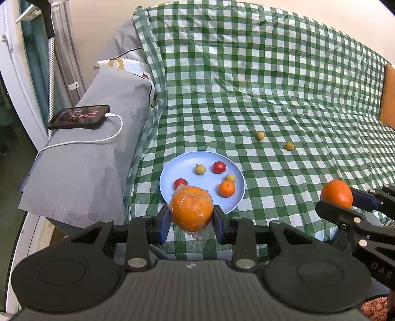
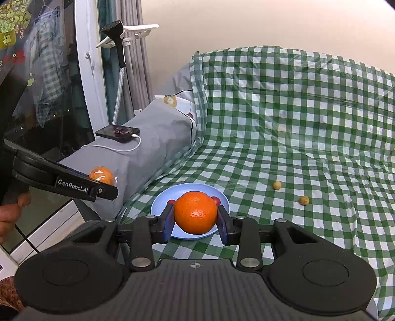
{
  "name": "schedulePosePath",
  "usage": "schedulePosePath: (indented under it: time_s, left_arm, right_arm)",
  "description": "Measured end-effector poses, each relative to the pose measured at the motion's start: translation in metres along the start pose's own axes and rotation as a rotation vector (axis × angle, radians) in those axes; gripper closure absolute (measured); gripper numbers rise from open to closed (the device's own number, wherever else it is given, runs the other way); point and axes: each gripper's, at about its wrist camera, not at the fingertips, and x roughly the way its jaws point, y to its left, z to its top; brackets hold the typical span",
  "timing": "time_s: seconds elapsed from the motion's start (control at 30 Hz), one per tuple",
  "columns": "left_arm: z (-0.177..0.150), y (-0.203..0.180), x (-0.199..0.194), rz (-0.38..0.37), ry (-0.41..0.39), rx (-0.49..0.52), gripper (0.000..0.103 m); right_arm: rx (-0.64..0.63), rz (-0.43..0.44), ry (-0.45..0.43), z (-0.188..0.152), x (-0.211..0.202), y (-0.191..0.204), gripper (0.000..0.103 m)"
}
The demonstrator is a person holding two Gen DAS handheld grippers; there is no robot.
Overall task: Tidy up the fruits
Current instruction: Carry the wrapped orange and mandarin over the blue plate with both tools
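Wrapped orange (image 1: 192,208) clamped in left gripper (image 1: 192,217), lower centre of frame, above blue plate (image 1: 170,172) edge. Bare orange (image 2: 195,212) pinched by right gripper (image 2: 195,219), centre frame, over plate.

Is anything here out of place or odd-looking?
Yes. Two small yellowish fruits lie loose on the checked cloth, apart from the blue plate holding the other fruit. Also, the orange in the left gripper is wrapped in clear plastic film.

wall (image 2: 222,22): beige | curtain (image 2: 138,74): grey | checked cloth (image 1: 246,86): green-white | window (image 2: 49,74): dark
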Motion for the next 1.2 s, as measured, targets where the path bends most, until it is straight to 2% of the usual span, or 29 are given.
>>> schedulePosePath:
  time_s: [0.3,0.6,0.93,1.2]
  left_arm:
    - [0.004,0.006,0.01,0.007,0.009,-0.013,0.063]
    - [0.015,0.017,0.037,0.033,0.046,-0.038,0.063]
    - [0.036,0.027,0.084,0.047,0.093,-0.05,0.063]
    - [0.051,0.021,0.144,0.026,0.166,-0.028,0.063]
  right_arm:
    - [-0.004,0.001,0.027,-0.001,0.012,-0.003,0.066]
    - [0.003,0.014,0.073,0.005,0.042,-0.005,0.066]
    - [0.039,0.019,0.16,0.009,0.101,-0.011,0.066]
    - [0.042,-0.001,0.215,0.007,0.164,-0.021,0.066]
